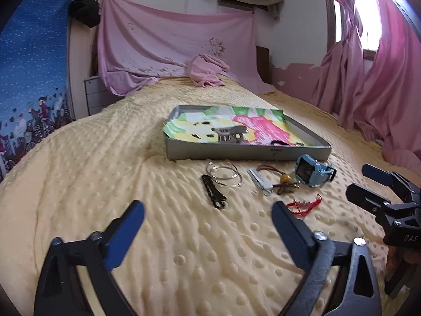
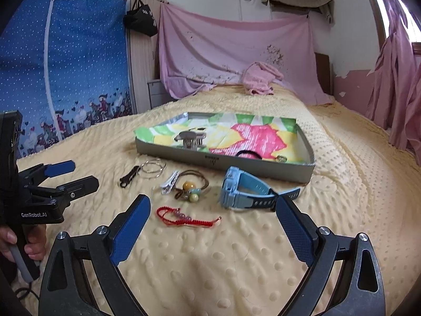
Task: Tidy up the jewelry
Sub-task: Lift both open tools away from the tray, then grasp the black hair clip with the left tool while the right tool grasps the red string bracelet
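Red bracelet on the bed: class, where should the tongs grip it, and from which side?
Grip the red bracelet at its beaded middle, coming down from above with the right tongs, which stand open nearest it. It lies flat on the soft blanket, and the beads are its thickest part.

I am looking at a bed (image 2: 263, 263) under a cream dotted blanket. Lying on it: a grey tray (image 2: 236, 162), and in front of that tray a black clip (image 2: 129, 176), silver bangles (image 2: 154, 168), a white hair clip (image 2: 169, 181), a beaded cord (image 2: 192, 187), a blue watch (image 2: 244, 191) and a red bracelet (image 2: 186, 217). A pink cloth (image 2: 259, 79) is sitting at the far end.
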